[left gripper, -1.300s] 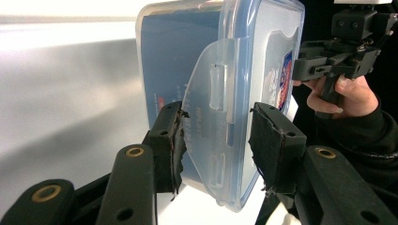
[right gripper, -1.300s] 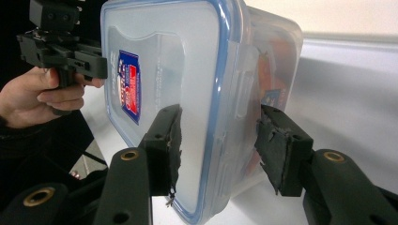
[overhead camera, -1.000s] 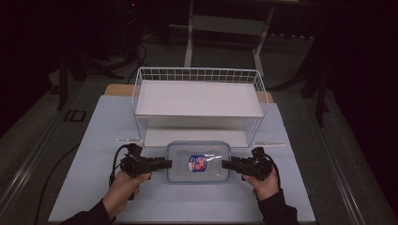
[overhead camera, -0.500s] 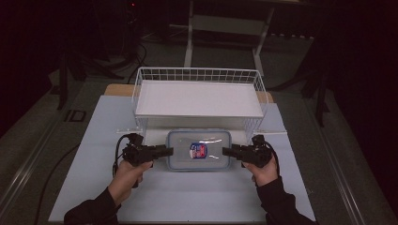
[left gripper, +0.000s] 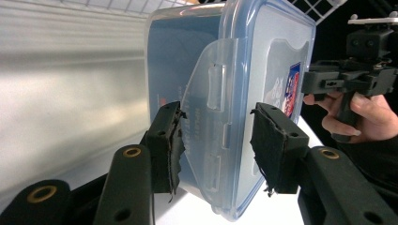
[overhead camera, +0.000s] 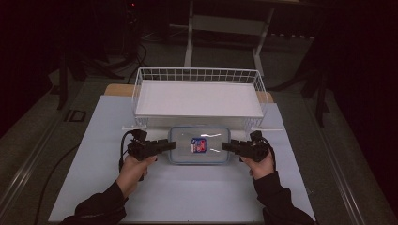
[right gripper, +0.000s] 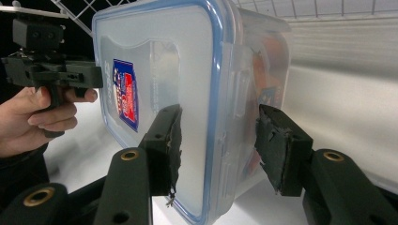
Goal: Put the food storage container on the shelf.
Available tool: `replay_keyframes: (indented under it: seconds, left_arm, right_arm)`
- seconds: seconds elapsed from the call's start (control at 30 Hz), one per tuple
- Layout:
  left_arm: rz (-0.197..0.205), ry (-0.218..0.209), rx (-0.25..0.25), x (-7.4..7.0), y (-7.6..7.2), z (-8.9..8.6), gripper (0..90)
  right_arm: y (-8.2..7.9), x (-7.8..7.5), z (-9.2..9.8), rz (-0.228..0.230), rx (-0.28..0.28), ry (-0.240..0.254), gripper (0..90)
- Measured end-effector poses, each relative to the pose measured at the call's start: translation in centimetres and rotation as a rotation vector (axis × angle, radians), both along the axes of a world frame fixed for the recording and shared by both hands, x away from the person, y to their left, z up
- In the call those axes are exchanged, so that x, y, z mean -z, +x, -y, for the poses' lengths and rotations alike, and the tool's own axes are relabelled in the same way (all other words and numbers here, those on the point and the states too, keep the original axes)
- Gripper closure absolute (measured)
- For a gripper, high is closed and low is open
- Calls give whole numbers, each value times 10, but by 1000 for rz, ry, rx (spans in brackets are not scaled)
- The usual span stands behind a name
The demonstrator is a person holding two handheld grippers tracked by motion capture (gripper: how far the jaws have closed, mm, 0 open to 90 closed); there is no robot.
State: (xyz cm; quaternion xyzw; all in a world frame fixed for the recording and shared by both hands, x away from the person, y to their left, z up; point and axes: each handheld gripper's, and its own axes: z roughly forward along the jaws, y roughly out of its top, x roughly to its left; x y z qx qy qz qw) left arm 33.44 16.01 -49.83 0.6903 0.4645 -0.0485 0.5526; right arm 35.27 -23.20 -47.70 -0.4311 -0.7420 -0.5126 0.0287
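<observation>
1. A clear plastic container point(overhead camera: 199, 144) with a blue-rimmed snap lid is seen just in front of a white wire basket point(overhead camera: 197, 96), over a pale worktop point(overhead camera: 197, 197).
2. The left tool point(overhead camera: 165, 145) is clamped on the container's left end, and the right tool point(overhead camera: 227, 146) on its right end, each held in one of the person's hands.
3. In the left tool's view, the two black pads point(left gripper: 169, 140) are pressed onto the lid's hinged side clip and the wall beside it.
4. In the right tool's view, one pad point(right gripper: 164, 145) is laid on the lid face and the other point(right gripper: 277, 143) on the wall below it, so the rim is pinched.
5. The container is judged light, stiff and rather slippery; the firm rim and clips at the short ends are judged the best places to be gripped, with even pressure from both sides.
6. Coloured contents are glimpsed through the wall in the right tool's view, though what they are cannot be told; from above, only the sticker point(overhead camera: 199, 145) on the lid is shown.
7. Whether the container is resting on the worktop or lifted is hard to judge.
</observation>
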Motion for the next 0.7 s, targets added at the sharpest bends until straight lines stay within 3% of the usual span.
replay_keyframes:
  seconds: [0.13,0.43,0.7]
  left_arm:
    - [28,15,-7,4,7,0,528]
    - [39,5,-35,11,12,2,521]
    - [96,7,-89,14,16,3,510]
  right_arm:
    - [3,4,-1,16,9,0,514]
    - [10,13,-3,47,21,-3,513]
    - [21,18,-5,59,29,15,510]
